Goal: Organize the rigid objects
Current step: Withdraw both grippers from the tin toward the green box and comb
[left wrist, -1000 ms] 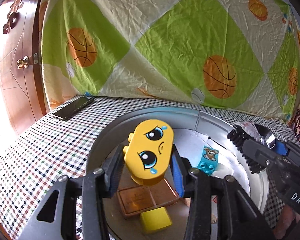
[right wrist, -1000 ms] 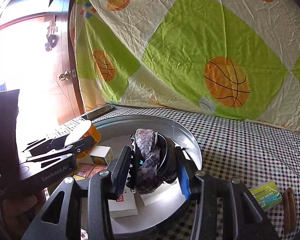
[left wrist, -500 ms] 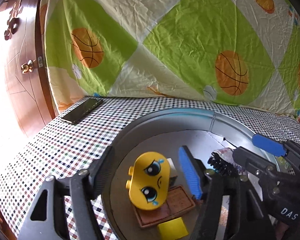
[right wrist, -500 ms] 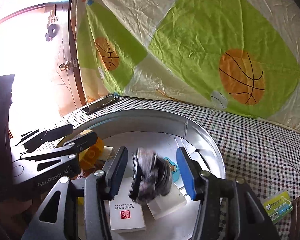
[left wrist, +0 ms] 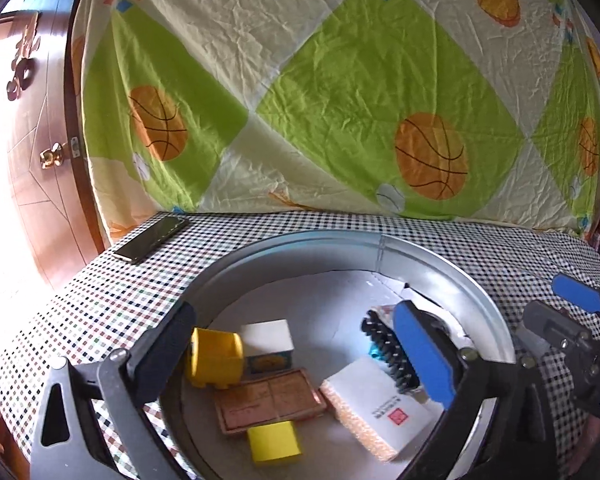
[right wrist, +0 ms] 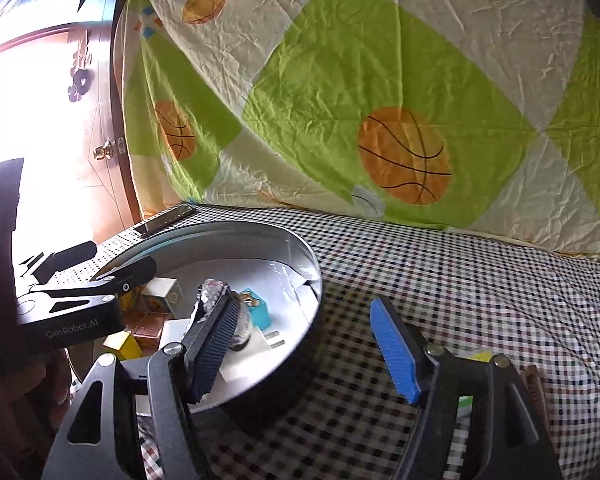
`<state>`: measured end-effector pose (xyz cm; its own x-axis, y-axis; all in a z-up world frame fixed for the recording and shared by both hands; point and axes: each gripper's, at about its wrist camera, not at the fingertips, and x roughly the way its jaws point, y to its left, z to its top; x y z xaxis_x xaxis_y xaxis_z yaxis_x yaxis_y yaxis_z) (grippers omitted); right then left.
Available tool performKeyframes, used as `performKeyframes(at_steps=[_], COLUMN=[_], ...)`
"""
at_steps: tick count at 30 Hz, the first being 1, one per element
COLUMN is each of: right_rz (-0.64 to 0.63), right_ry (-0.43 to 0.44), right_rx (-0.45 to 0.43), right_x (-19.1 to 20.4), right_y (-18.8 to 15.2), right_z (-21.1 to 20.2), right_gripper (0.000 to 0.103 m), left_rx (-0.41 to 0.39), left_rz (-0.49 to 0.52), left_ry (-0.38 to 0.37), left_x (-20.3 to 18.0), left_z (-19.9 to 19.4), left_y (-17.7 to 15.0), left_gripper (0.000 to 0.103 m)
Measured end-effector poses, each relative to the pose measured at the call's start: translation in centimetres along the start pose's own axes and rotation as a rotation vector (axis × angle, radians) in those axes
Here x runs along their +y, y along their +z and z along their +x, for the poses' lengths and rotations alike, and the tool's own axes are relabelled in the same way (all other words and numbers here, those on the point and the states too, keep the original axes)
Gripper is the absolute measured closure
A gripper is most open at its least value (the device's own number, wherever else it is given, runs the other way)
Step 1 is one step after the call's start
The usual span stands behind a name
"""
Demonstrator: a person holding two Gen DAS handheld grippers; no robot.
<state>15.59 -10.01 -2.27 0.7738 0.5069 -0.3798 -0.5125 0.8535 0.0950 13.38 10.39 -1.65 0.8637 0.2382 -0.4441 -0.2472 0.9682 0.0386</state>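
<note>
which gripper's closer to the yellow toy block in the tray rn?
Left. The left gripper, open, hangs over the tray with the yellow toy block beside its left finger. The right gripper, open, is at the tray's far side, mostly over the tablecloth.

Home room, likely a bedroom: brown panelled wooden door [left wrist: 40,184] with brass knob [left wrist: 51,157] at left, crumpled green-and-cream bedsheet with orange basketball print [left wrist: 340,92] hung as backdrop, table under small-check cloth [right wrist: 460,264], dark slim phone [left wrist: 152,239] lying on it.
</note>
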Motion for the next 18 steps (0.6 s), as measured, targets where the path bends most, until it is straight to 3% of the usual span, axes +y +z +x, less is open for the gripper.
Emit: performKeyframes(at_steps=[7,11,15,18], right_rz=[0.072,0.113,0.163,0.208], right_ry=[-0.185,-0.281,-0.320,-0.297], right_rx=[0.005,0.070,0.152,0.202], right_x=[-7.0,-10.8,-14.0,-15.5], right_y=[-2.1,-3.4,-4.7,-5.1], right_z=[-3.3,-3.4,-2.7,-2.0], right_gripper=[0.028,0.028,0.028,0.028], left_rx=[0.002,0.033,0.069,0.095], left_rz=[0.099,0.166,0.270,0.348], left_ry=[-0.135,-0.215,-0.289,-0.319], left_x=[-7.1,-11.6,-16.3,-19.2], left_z=[-0.9,-0.8,-0.6,-0.1], left_y=[-0.1,-0.6,-1.1,-1.3], left_gripper=[0.000,0.000,0.000,0.000])
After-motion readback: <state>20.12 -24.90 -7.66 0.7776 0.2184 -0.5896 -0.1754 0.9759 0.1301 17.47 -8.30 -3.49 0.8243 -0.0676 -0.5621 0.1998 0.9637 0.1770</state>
